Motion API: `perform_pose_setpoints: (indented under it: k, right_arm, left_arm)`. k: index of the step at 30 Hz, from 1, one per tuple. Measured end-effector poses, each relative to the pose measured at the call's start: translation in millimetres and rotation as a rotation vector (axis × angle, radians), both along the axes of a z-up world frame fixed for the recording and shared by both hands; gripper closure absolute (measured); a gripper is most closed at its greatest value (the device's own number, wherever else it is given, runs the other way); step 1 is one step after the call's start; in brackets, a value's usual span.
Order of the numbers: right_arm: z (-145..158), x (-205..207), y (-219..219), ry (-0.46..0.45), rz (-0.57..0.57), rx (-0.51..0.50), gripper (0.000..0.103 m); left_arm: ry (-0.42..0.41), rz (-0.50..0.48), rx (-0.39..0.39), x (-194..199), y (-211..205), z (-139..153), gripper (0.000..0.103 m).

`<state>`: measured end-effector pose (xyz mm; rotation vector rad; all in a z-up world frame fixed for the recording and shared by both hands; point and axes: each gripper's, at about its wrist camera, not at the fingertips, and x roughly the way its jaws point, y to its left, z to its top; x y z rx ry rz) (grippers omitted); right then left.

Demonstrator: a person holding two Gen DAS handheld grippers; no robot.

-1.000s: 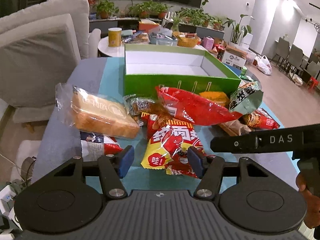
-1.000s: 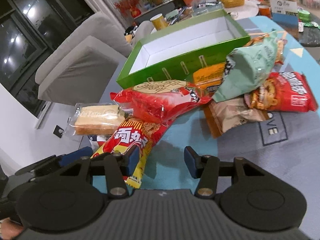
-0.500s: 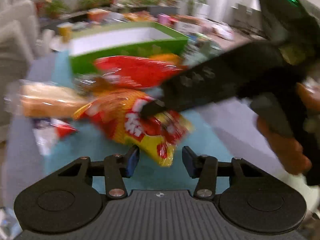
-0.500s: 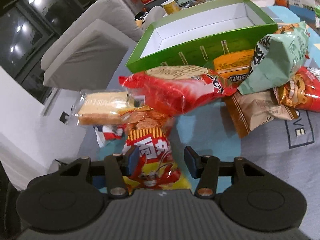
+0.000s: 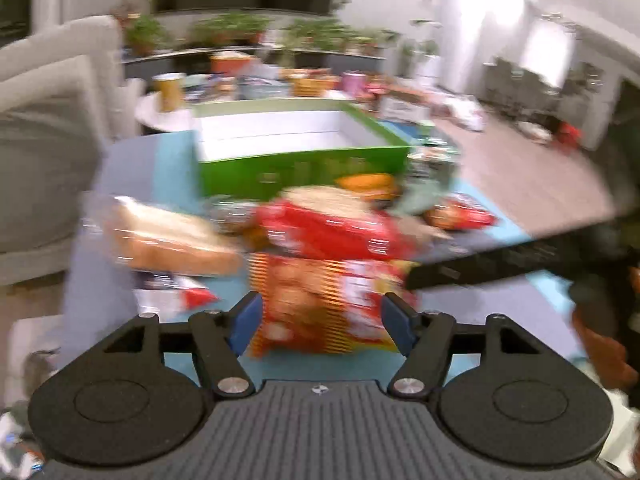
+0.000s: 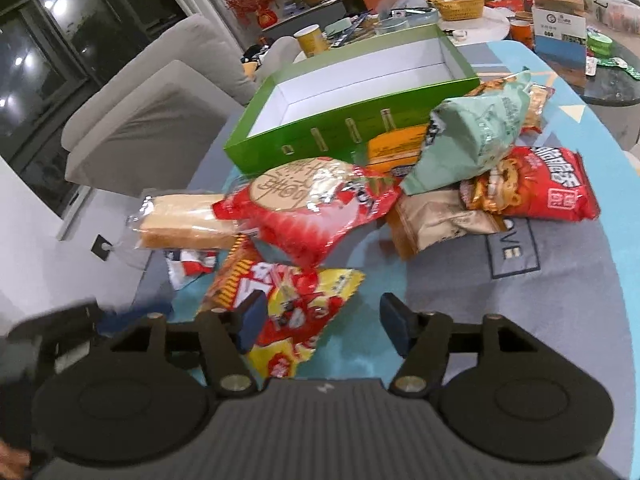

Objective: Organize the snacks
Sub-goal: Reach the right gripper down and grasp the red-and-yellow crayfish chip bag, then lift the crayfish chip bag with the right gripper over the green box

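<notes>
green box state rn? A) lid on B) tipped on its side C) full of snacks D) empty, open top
D: the green box sits upright with no lid, its white inside bare, and the snack bags such as the red-and-yellow snack bag lie on the table in front of it.

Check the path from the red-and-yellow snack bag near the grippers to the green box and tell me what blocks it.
The big red bag lies between the red-and-yellow snack bag and the green box, overlapping the snack bag's far end. An orange packet sits against the box's front wall. The box is open-topped, so lifting over them looks workable.
</notes>
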<state>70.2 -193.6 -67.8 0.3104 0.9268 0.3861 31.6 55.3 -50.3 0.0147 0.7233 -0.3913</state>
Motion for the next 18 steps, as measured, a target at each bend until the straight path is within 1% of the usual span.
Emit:
perform_pose_setpoints:
  k: [2, 7, 9, 11, 15, 18]
  right_arm:
    - [-1, 5, 16, 0.008, 0.004, -0.008, 0.035]
    - [-14, 12, 26, 0.049, -0.014, -0.04, 0.035]
    - [-18, 13, 25, 0.042, -0.028, -0.068, 0.035]
    - [-20, 14, 20, 0.043, -0.042, -0.064, 0.035]
    - [-18, 12, 15, 0.023, -0.065, -0.092, 0.035]
    - [-15, 9, 12, 0.007, -0.052, -0.08, 0.035]
  left_arm:
    - [0.016, 0.017, 0.0, 14, 6, -6, 0.04]
    - [0.099, 0.0, -0.041, 26, 5, -26, 0.04]
    - [0.127, -0.019, -0.088, 24, 6, -30, 0.04]
    - [0.158, -0.047, -0.113, 23, 1, -37, 0.04]
    - [0.126, -0.111, -0.037, 4, -18, -35, 0.04]
    - [0.127, -0.1, -0.047, -1, -11, -34, 0.04]
